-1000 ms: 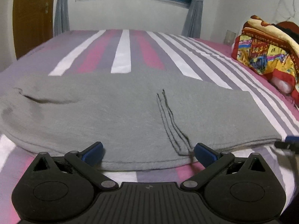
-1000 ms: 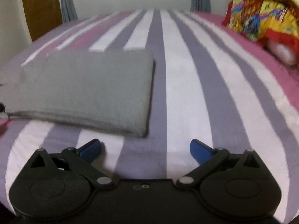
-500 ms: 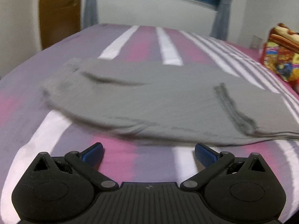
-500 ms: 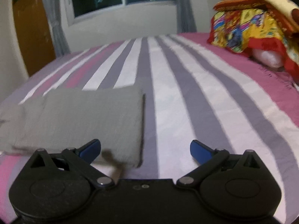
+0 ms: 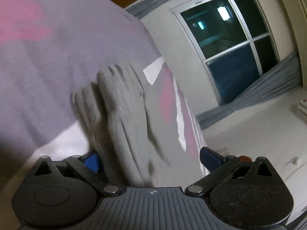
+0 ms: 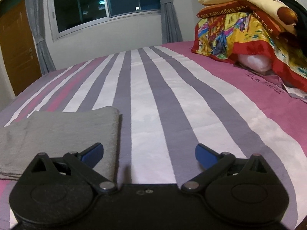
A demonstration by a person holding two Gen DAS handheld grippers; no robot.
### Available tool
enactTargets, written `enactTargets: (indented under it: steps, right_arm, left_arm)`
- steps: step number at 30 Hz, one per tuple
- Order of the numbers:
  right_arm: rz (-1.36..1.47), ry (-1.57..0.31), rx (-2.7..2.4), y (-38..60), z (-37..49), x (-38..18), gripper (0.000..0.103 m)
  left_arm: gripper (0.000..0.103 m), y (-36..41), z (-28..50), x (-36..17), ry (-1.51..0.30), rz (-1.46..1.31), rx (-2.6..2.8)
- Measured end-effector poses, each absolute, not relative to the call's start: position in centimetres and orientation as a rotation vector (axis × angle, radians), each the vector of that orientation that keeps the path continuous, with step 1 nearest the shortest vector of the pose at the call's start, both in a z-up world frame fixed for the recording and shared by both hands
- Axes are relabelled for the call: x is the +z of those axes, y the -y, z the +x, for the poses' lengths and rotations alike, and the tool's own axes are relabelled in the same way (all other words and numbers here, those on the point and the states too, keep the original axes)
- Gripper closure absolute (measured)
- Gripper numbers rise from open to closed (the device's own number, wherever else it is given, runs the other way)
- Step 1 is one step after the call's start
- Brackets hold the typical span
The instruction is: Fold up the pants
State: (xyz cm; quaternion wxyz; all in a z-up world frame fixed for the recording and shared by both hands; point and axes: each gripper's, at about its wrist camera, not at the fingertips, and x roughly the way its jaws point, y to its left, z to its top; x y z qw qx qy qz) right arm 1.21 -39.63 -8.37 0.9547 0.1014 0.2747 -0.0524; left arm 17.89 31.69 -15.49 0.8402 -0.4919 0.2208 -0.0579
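Left gripper (image 5: 150,160) — half a second ago level before the flat garment — is now rolling sharply sideways, fingers spread wide and gripping nothing, the grey pants (image 5: 122,115) bunching in blurred folds between them, beside the left fingertip (image 5: 92,162). Right gripper (image 6: 149,153) is pointing higher than before, released, its left fingertip (image 6: 94,152) hovering over the pants' folded end. Count — one pair of pants, one striped bed (image 6: 172,99), one window (image 6: 103,2), one blanket pile (image 6: 249,30).
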Motion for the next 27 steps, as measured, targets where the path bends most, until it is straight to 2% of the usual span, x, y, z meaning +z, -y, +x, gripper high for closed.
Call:
enactTargets:
  steps: [2,3,4,5,7,9,12,14,27]
  right_arm:
    - [0.225,-0.562,-0.107,40.1,1.2,-8.3,0.001]
    - [0.228,-0.56,-0.111,40.4,1.1,-8.2,0.001]
    - [0.233,-0.559,-0.111,40.6,1.2,-8.1,0.001]
    - [0.242,-0.562,-0.111,41.0,1.2,-8.1,0.001]
    - [0.256,-0.572,-0.124,41.6,1.6,-8.3,0.001]
    - [0.258,-0.585,-0.156,42.1,2.0,-8.5,0.001]
    - [0.242,-0.562,-0.231,43.1,2.1,-8.6,0.001]
    - [0.254,-0.594,-0.276,43.9,2.7,-8.6,0.001]
    - [0.236,-0.518,-0.124,44.3,1.6,-6.2,0.001]
  left_arm:
    - [0.003,-31.9,19.4,-15.9,-0.458,-1.039,-0.147]
    - [0.01,-31.8,19.9,-16.1,-0.456,-1.032,-0.138]
    - [0.042,-31.8,20.3,-16.2,-0.468,-1.017,-0.095]
    - [0.079,-31.7,20.8,-16.5,-0.523,-0.985,0.001]
    - [0.083,-31.1,20.7,-16.3,-0.554,-0.988,0.055]
    - [0.083,-29.2,19.7,-13.7,-0.435,-0.866,-0.031]
    - [0.084,-29.0,19.9,-13.5,-0.511,-0.86,-0.01]
    - [0.084,-28.6,19.8,-12.4,-0.501,-0.834,-0.03]
    - [0.084,-19.5,20.3,-2.2,-0.452,-0.57,-0.296]
